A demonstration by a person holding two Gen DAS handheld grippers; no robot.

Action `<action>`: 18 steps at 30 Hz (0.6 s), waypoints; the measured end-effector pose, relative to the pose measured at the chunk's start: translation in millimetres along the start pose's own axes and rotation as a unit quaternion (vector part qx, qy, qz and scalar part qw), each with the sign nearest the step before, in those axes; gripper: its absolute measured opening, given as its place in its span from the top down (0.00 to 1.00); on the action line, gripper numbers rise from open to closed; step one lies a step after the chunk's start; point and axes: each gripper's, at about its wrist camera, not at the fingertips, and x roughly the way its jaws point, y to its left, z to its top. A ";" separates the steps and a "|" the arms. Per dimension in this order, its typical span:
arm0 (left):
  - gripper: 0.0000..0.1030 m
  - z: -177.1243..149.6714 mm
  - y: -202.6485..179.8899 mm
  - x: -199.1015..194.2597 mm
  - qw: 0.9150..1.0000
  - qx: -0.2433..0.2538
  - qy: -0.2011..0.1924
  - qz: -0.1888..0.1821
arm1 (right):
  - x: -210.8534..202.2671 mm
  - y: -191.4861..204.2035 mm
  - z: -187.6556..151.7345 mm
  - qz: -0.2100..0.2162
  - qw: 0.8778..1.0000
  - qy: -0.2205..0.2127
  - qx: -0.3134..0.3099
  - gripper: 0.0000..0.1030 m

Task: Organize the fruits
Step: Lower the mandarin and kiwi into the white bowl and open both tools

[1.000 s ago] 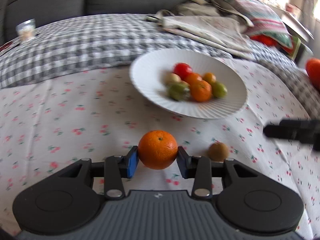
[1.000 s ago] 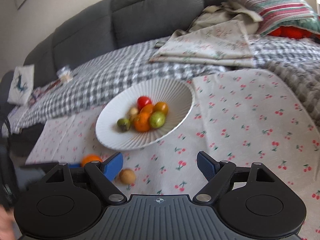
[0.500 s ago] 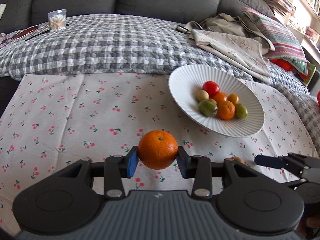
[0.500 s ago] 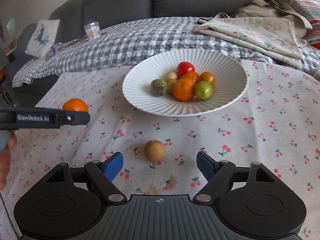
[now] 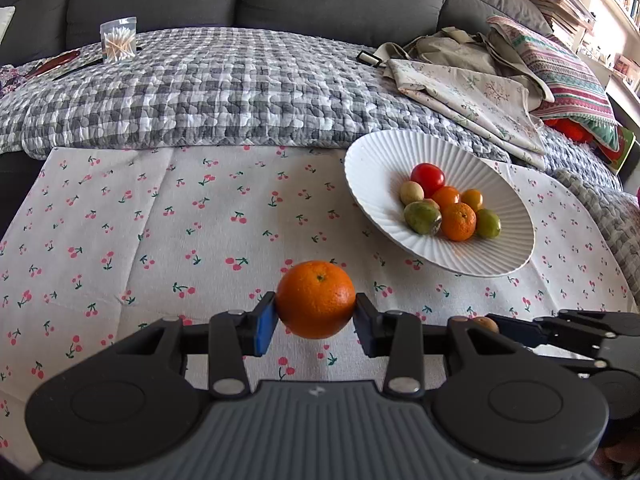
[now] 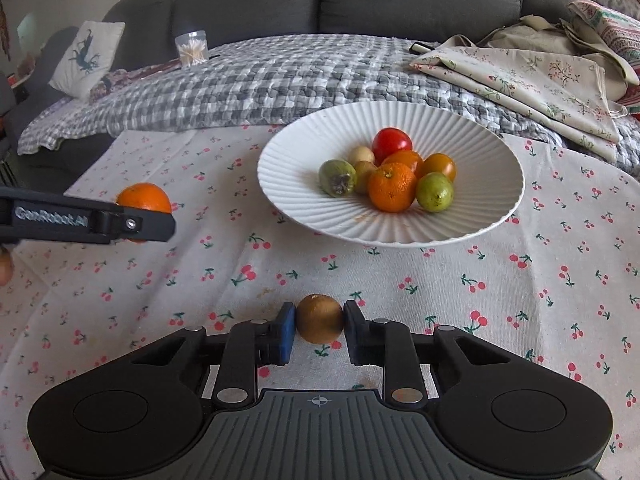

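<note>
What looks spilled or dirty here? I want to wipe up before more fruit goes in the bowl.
A few brownish stains mark the cherry-print cloth just in front of the right gripper, near the brown fruit it holds. A small smear also sits inside the white bowl, beside the fruit pile. Nothing else stands out.

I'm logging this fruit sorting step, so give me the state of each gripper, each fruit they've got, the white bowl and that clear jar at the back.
left gripper: shut on the orange, held above the cloth
orange: clamped between the pads, stem end up
right gripper: shut on the brown fruit
brown fruit: pinched low at the cloth
white bowl: upright, holding seven fruits
clear jar: upright, filled with sticks
</note>
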 end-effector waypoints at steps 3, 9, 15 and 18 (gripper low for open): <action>0.62 0.7 0.8 -0.1 1.000 0.000 -0.002 0.002 | -8.9 2.9 3.5 0.010 1.000 -0.004 0.000 0.76; 0.62 1.0 0.8 -2.5 1.000 0.000 -0.005 0.001 | -27.2 6.7 8.4 0.027 1.000 -0.015 0.004 0.76; 0.62 1.8 -0.8 -4.3 1.000 0.003 -0.007 0.000 | -38.8 5.9 10.4 0.032 0.999 -0.023 0.008 0.76; 0.62 2.0 -2.4 -4.5 1.000 0.004 -0.008 -0.002 | -42.9 2.1 12.4 0.033 0.999 -0.028 0.013 0.76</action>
